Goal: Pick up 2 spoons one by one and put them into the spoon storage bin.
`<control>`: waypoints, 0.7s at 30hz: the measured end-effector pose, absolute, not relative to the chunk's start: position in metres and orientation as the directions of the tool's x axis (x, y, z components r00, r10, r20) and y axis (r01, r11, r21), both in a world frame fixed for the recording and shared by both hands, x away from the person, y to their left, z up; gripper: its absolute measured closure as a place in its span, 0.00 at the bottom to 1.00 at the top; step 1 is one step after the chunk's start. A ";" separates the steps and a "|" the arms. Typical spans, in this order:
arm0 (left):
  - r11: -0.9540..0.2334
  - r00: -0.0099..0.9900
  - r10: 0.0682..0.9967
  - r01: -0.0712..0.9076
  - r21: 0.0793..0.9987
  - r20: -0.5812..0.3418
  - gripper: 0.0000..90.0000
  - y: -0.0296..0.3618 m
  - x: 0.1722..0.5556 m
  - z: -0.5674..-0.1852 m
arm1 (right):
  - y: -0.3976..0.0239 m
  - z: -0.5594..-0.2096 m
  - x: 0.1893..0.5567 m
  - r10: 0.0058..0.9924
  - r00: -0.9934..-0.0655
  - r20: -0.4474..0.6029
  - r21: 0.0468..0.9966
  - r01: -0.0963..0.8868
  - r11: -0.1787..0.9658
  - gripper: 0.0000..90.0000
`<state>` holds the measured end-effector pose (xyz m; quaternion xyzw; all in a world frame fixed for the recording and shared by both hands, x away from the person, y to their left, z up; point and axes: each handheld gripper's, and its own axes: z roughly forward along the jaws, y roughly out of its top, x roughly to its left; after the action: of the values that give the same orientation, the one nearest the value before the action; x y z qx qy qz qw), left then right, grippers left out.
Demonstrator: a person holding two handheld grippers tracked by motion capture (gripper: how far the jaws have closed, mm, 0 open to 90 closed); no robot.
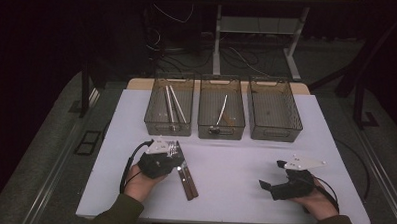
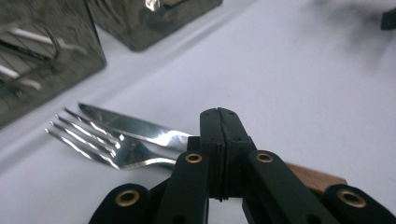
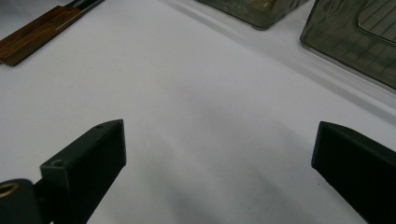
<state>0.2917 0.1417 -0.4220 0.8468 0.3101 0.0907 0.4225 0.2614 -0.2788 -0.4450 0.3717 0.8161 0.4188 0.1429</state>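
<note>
Left gripper (image 2: 219, 116) jaws pressed together over the fork (image 2: 100, 142) and knife (image 2: 135, 128) just before the left bin (image 1: 169, 111) — whether metal is pinched is unclear — risking a two-piece lift; right gripper (image 3: 219, 154) gapes wide, empty.

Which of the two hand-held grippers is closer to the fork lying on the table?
The left. The left hand-held gripper sits right over the fork, jaws shut above its neck beside the knife. The right hand-held gripper rests open far across the white table.

No legible text or markings
</note>
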 end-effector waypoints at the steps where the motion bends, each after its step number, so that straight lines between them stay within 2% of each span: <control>1: -0.452 0.794 0.597 0.449 0.771 -0.113 0.99 0.141 0.290 -0.423 | -0.279 -0.445 0.261 0.726 -0.683 0.078 0.789 0.487 0.374 0.04; 12: -0.503 0.847 0.513 0.425 0.753 -0.136 0.99 0.103 0.275 -0.435 | -0.278 -0.445 0.261 0.724 -0.686 0.070 0.790 0.482 0.381 0.04; 21: -0.556 0.865 0.481 0.429 0.711 -0.146 0.99 0.095 0.273 -0.444 | -0.278 -0.445 0.261 0.724 -0.687 0.070 0.789 0.482 0.381 0.04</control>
<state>0.2730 0.0949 -0.4437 0.8815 0.2581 0.0325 0.3940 0.2609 -0.2785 -0.4449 0.3683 0.8183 0.4168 0.1448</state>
